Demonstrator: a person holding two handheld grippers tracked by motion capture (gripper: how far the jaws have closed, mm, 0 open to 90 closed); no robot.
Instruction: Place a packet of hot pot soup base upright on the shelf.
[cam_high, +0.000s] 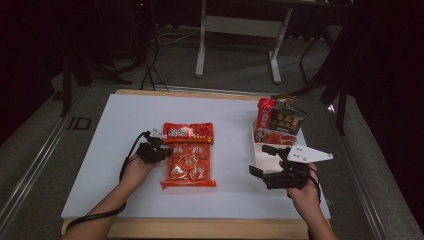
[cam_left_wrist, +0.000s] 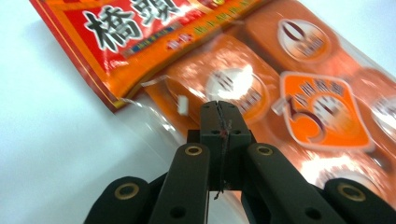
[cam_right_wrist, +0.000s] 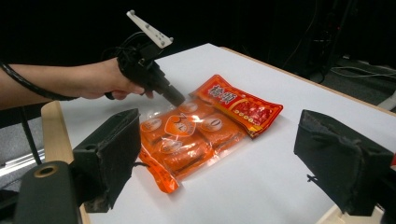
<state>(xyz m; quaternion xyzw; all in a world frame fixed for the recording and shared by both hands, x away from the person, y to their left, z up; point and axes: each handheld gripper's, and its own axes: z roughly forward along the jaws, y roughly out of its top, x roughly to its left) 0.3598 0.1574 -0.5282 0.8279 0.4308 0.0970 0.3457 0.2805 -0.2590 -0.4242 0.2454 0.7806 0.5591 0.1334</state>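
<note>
— Where's the packet (cam_high: 188, 156)?
— Flat on the white table (cam_high: 120, 150), left of centre.
— Left gripper (cam_left_wrist: 219, 114)?
— Jaws shut, tips at the packet's clear edge; whether film is pinched, I can't tell.
— Right gripper (cam_high: 264, 160)?
— Jaws wide open, empty, near the boxes (cam_high: 277, 122).

Bare forearms, no sleeves; black left gripper (cam_left_wrist: 219, 109) with brass-ringed screw holes, black cable; black right gripper (cam_right_wrist: 233, 158) with padded jaws, grey three-cornered plate (cam_high: 308, 154) on top.

Dim room: grey floor (cam_high: 230, 70), white table frame (cam_high: 240, 25) behind.
</note>
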